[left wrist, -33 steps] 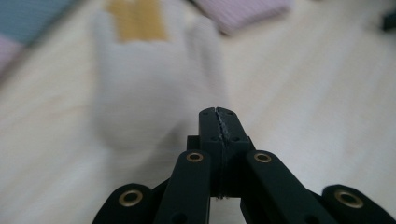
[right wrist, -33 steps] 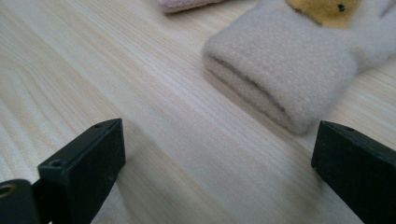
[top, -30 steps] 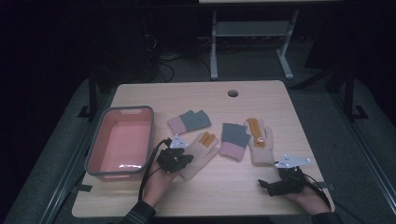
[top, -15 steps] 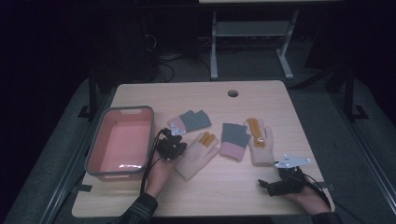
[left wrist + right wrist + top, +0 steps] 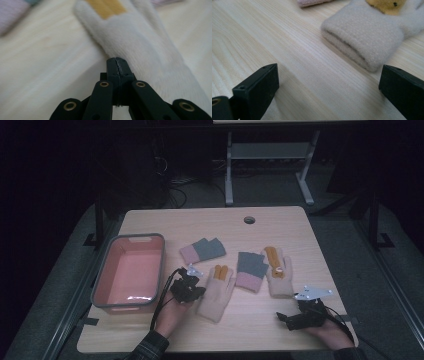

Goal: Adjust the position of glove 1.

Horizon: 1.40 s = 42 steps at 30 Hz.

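A cream glove with orange fingers (image 5: 215,295) (image 5: 140,50) lies flat on the table. My left gripper (image 5: 196,284) (image 5: 117,61) is shut, its tips at the glove's left edge; I cannot tell whether they touch it. A second cream glove (image 5: 278,277) lies farther right, its cuff (image 5: 362,40) facing my right gripper (image 5: 285,317) (image 5: 327,75). That gripper rests low near the front right corner, jaws wide open with bare wood between them. Two grey and pink gloves (image 5: 202,251) (image 5: 250,270) lie between and behind the cream ones.
A grey bin with a pink inside (image 5: 131,237) stands on the left of the wooden table (image 5: 280,230). A cable hole (image 5: 249,219) sits near the far edge. Dark floor, cables and a metal frame lie beyond the table.
The left gripper went up and left off the cream glove, then came back down to its left edge, jaws shut throughout. The gloves and the right gripper have stayed put.
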Each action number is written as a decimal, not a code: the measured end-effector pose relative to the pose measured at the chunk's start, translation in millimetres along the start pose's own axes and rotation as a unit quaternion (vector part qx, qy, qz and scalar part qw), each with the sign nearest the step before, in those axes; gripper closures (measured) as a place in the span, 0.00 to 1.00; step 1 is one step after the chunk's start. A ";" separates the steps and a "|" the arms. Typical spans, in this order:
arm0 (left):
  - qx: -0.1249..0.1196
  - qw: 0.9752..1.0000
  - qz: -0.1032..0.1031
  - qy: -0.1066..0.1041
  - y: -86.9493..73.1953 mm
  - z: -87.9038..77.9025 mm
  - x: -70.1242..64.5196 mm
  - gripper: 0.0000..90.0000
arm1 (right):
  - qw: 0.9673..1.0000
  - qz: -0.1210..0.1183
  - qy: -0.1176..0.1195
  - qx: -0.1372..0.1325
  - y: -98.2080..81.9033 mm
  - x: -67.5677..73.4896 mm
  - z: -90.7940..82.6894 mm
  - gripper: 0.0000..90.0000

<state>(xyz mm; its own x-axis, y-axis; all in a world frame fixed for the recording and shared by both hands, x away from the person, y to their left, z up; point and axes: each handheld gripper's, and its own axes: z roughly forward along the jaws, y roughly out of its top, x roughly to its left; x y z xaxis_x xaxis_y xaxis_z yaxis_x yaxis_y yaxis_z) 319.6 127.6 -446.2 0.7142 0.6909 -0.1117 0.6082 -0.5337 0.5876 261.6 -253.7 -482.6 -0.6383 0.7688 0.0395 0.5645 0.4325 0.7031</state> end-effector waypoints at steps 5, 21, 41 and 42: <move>0.010 0.999 0.019 -0.039 -4.8 -0.5 -10.1 0.99 | 1.000 0.001 0.000 0.000 0.0 0.2 0.1 0.03; 0.013 0.990 0.080 -0.115 0.3 15.1 -43.6 0.99 | 1.000 0.000 0.000 0.000 0.0 0.0 0.0 0.03; -0.012 0.983 0.134 -0.126 -0.6 14.5 -55.7 0.90 | 1.000 -0.001 -0.001 0.000 0.0 -0.1 0.0 0.03; -0.012 0.983 0.138 -0.122 -2.3 12.5 -53.3 0.87 | 1.000 0.000 0.000 0.000 0.0 0.0 0.0 0.03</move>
<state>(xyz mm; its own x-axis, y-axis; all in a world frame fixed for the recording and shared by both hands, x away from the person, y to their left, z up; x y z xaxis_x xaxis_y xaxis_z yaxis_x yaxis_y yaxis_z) 284.5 85.9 -451.6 0.9146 0.3819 -0.1327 0.3729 -0.6702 0.6417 261.6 -253.7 -482.5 -0.6382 0.7689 0.0383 0.5639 0.4330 0.7032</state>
